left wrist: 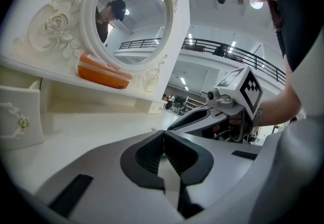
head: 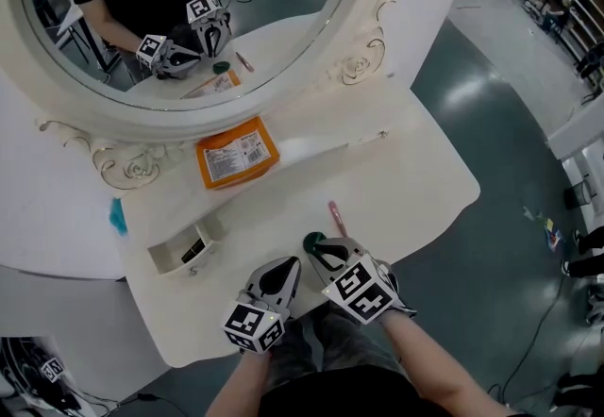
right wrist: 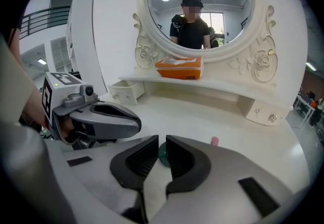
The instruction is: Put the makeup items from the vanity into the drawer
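Note:
A small round green makeup item (head: 312,241) lies on the white vanity top (head: 415,170) near the front edge, with a pink stick (head: 335,214) just beyond it. My right gripper (head: 322,252) has its tips at the green item (right wrist: 163,154). Its jaws are nearly together with only a narrow slit, and the item shows through that slit just past the tips. My left gripper (head: 283,268) is beside it on the left, shut and empty. The small open drawer (head: 176,253) sits at the left under the shelf.
An orange packet (head: 237,153) lies on the shelf below the oval mirror (head: 189,9). A second small drawer (right wrist: 263,112) at the right is closed. The vanity's front edge is right under both grippers, with grey floor (head: 510,245) to the right.

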The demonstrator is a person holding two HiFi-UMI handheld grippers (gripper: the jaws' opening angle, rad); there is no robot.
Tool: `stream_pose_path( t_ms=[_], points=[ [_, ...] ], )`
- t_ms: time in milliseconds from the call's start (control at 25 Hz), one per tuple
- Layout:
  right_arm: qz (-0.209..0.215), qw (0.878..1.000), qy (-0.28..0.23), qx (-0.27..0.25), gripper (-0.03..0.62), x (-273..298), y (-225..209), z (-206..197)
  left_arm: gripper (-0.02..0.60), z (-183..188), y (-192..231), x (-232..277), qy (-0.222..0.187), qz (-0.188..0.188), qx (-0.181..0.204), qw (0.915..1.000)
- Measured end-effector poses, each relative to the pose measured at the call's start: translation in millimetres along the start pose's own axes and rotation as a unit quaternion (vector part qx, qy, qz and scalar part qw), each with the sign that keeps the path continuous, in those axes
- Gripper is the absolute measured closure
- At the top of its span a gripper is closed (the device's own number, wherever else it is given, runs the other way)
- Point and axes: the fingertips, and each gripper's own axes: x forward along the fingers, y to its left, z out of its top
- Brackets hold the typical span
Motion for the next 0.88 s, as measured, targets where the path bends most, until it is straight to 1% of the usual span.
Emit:
stream_pose_path(
  t_ms=[80, 200, 280, 560, 880],
  points=[
    [0.000, 1.000, 0.001, 0.003, 0.556, 1, -2, -3, 0.566, -2, -1, 1, 0.005, -0.002, 0.004, 1.0000],
    [0.001, 1.000, 0.009, 0.004, 0.506, 6, -3, -7, 0.566, -5, -3, 2, 0.012, -0.006, 0.013, 0.9998],
    [-0.005, 1.000, 0.016, 0.001, 0.490, 9, -6, -10, 0.566, -5, -3, 3, 0.014, -0.008, 0.018, 0.9997],
    [-0.026, 0.999, 0.033, 0.009, 0.458, 17, -14, -16, 0.566, -3, 1, 1, 0.013, -0.006, 0.019, 0.9997],
    [-0.031, 0.998, 0.059, 0.015, 0.411, 27, -20, -21, 0.566, 0, 8, 1, 0.009, 0.001, 0.021, 0.9997]
  ],
)
